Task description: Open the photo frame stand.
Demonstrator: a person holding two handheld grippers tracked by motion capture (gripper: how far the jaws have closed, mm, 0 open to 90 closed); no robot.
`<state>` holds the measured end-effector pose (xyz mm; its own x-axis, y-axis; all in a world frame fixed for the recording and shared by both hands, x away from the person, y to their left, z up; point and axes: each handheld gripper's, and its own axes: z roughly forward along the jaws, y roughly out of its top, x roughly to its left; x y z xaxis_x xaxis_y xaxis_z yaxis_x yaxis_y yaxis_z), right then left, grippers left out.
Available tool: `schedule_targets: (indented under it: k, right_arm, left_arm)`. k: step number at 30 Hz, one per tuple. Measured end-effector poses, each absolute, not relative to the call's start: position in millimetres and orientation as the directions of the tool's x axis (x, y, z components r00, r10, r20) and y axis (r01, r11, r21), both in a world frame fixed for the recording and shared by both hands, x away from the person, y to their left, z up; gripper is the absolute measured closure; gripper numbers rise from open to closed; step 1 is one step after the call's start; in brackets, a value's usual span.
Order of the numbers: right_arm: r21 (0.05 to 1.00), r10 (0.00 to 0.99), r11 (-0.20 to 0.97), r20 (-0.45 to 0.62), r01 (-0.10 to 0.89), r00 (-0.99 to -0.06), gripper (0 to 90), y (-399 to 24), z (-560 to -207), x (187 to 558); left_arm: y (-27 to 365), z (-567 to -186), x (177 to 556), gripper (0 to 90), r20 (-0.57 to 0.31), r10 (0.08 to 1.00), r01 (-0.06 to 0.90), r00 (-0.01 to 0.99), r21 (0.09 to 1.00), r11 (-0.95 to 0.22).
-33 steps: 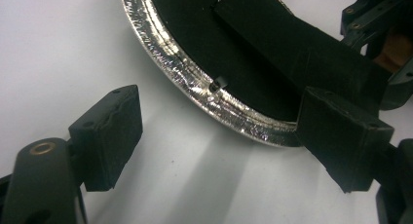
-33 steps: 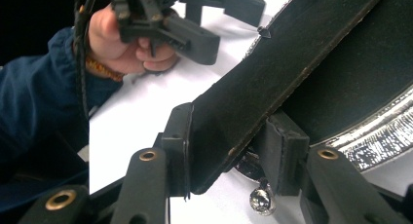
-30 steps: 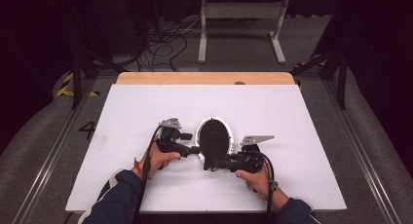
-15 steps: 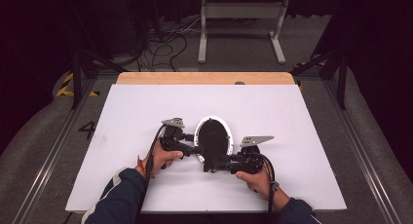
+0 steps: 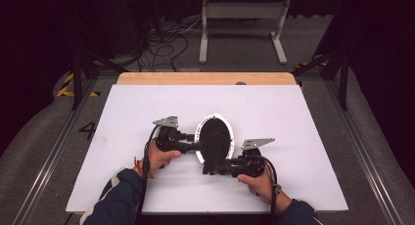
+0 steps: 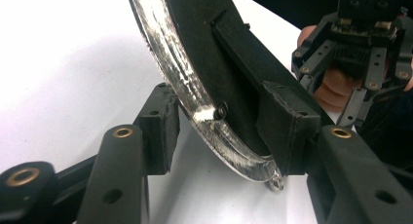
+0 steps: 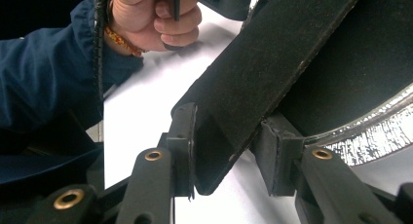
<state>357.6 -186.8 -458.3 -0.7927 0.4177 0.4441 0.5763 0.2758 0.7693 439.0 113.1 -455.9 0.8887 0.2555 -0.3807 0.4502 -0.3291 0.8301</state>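
A white rectangular counter (image 5: 293, 117) is carrying an oval mirror with a black back and shiny silver rim (image 5: 215, 137), lying face down near its middle. The right gripper (image 5: 211, 166) is clamping the mirror's black stand strut (image 7: 272, 73), apparently steadying it. The left gripper (image 5: 195, 146) has just been closing, its fingers (image 6: 158, 129) bracketing the rim's left edge, seemingly to lift it.

Bright, even overhead light on the white table (image 5: 303, 137), dark surroundings, soft close-up blur.
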Motion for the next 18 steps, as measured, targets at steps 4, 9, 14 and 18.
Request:
schedule_targets:
  k: [4,9,14,18]
  right_arm:
    - [0.767,0.422,0.282,0.441,0.577,-0.792,63.1,-187.0,-458.2,356.4]
    - [0.764,0.431,0.289,0.435,0.577,-0.791,64.9,-186.8,-459.9,356.0]
    - [0.766,0.431,0.287,0.433,0.576,-0.791,67.2,-187.4,-458.8,356.0]
    - [0.768,0.431,0.286,0.432,0.574,-0.792,69.1,-187.7,-457.6,355.8]
  left_arm:
    - [113.1,-455.2,437.4,58.5,-0.362,0.250,0.431,0.898,0.834,-0.345]
    - [109.6,-452.5,432.8,62.6,-0.327,0.232,0.394,0.916,0.842,-0.369]
    - [108.9,-447.5,429.6,63.6,-0.271,0.245,0.349,0.931,0.855,-0.383]
    - [107.4,-442.7,425.1,63.9,-0.227,0.257,0.316,0.939,0.863,-0.393]
